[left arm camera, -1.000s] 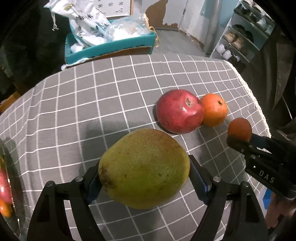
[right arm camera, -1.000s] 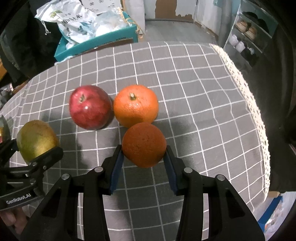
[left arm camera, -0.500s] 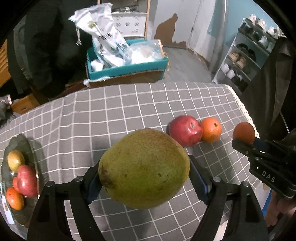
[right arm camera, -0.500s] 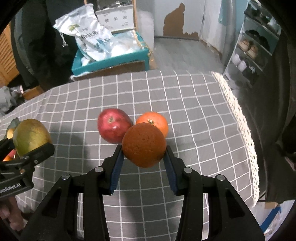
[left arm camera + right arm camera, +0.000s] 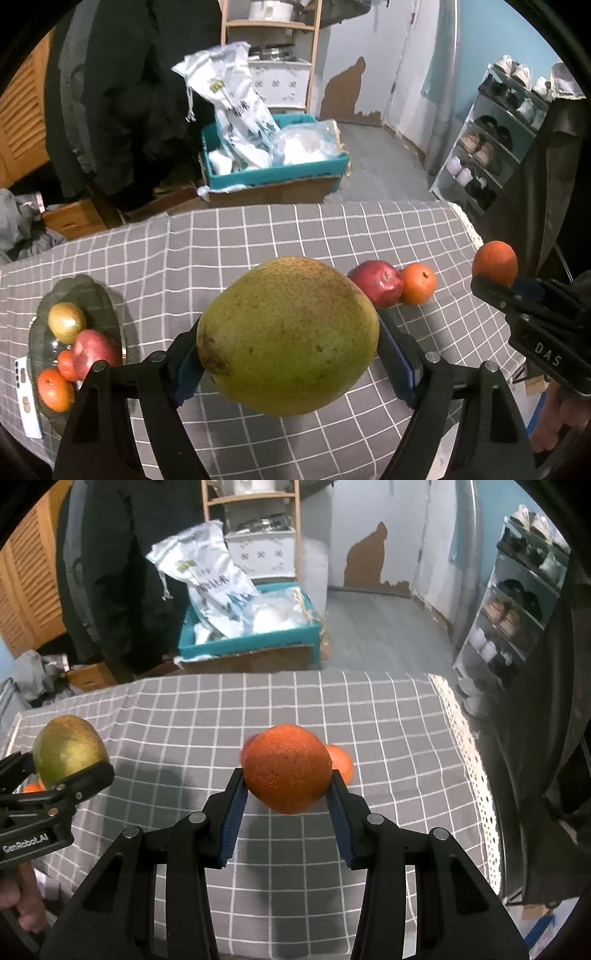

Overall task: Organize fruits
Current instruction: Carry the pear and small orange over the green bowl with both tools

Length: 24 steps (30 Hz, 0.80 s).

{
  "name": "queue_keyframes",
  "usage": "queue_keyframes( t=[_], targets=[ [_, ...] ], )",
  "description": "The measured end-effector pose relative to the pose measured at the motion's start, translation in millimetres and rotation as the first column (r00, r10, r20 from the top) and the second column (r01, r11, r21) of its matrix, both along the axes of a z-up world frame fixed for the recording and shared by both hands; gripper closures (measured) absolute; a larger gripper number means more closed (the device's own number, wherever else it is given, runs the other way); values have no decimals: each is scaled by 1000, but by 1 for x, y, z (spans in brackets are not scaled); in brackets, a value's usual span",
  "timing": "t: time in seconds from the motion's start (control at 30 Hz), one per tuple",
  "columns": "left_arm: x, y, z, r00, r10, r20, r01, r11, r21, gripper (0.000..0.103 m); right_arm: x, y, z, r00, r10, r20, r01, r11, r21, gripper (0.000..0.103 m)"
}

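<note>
Above the checked tablecloth (image 5: pixel 288 229), the left gripper (image 5: pixel 288 354) clamps a green pear (image 5: pixel 288 345) (speckled skin). Right gripper (image 5: pixel 287 794) grips a dark orange (image 5: pixel 287 768), clear of the cloth.

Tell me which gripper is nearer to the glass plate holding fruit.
Left. The left gripper, shut on the pear, hangs just right of the glass plate. The right gripper, shut on an orange, is farther right, by the table's lace edge.
</note>
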<state>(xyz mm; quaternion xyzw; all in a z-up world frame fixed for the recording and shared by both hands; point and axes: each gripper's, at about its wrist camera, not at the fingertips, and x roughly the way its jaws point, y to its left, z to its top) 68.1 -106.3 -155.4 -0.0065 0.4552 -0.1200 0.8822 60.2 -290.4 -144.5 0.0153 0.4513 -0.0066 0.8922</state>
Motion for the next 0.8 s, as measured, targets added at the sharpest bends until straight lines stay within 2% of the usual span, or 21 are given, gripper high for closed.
queue_keyframes(
  t=[0.43,0.8],
  targets=[
    [-18,30,28,997,41,68,-41,999,-5,19,-7,28,36,995,56,77,-56,998,1,60],
    [-25,55,40,992,82,94,-80,997,-21,19,-4,54,44,992,91,93,-90,996,-11,60]
  ],
)
